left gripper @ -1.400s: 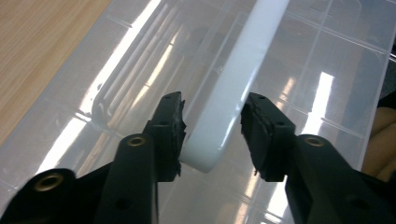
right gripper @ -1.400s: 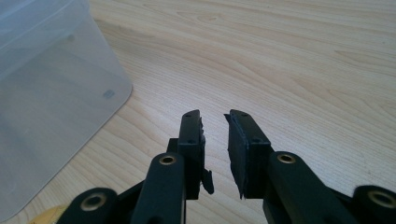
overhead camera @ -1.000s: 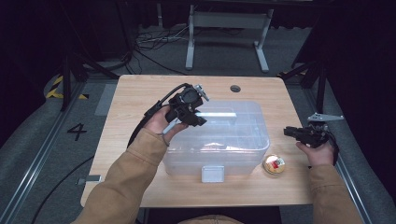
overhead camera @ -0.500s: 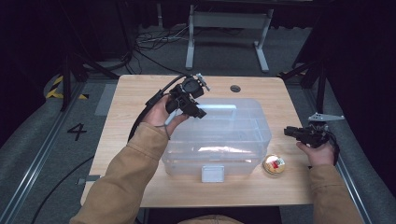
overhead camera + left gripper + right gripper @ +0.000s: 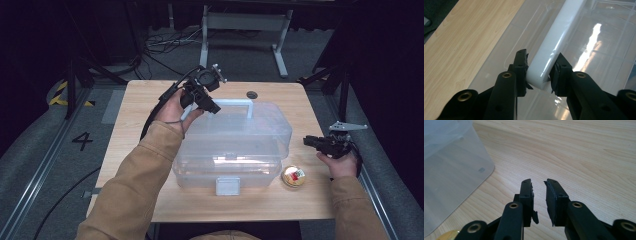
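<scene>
Pinching the box's smooth white plastic handle (image 5: 554, 47), left gripper (image 5: 539, 71)

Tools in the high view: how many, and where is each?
2. The left tool is at the white handle on the clear box's lid; the right tool is beside the box's right end.

Your wooden table (image 5: 135, 130) carries small round tin (image 5: 293, 176) near front right corner, gold rim, red-and-white top, possibly candy, too small to tell. Round cable hole (image 5: 252, 94) near your table's far edge. Beyond table: metal stand (image 5: 245, 22), loose cables (image 5: 160, 42) on grey floor. Left of you: floor rail (image 5: 45, 165), painted "4" (image 5: 83, 140), yellow-black tape (image 5: 60, 95).
</scene>
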The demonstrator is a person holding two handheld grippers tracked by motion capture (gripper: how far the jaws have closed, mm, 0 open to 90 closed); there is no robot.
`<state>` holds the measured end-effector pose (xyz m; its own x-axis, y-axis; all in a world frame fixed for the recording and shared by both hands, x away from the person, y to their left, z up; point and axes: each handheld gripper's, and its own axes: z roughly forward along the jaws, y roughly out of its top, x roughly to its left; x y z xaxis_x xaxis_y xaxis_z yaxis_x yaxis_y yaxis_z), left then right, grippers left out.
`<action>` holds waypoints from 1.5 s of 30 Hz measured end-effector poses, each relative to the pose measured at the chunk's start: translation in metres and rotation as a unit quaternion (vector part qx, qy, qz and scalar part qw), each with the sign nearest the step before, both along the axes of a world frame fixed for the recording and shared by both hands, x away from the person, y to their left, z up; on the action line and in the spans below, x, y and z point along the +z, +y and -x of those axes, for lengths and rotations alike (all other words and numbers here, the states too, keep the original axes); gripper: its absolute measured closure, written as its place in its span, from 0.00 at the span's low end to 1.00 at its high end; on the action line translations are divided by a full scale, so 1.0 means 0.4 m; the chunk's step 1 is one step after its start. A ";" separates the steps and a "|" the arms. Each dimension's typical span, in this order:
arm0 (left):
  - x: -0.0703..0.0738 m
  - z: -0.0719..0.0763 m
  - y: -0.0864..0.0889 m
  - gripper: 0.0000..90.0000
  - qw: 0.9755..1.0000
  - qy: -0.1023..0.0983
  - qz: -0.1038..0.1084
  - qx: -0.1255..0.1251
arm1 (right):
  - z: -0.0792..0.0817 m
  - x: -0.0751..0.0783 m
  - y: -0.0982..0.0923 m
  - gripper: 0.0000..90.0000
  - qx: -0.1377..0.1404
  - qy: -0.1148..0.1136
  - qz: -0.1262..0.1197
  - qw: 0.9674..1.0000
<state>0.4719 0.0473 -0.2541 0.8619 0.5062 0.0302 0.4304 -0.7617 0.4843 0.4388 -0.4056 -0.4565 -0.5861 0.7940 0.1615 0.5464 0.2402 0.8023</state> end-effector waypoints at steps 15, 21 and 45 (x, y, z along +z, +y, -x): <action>0.017 -0.049 -0.005 0.77 1.000 0.023 -0.004 0.018 | 0.018 0.033 0.025 0.94 0.045 -0.027 -0.029 0.998; 0.020 -0.055 -0.009 0.77 0.999 0.028 -0.010 0.021 | 0.058 0.085 0.063 1.00 0.139 -0.058 -0.072 0.986; 0.020 -0.059 -0.009 0.77 0.999 0.035 -0.010 0.025 | 0.140 0.192 0.217 1.00 0.276 -0.099 -0.053 0.955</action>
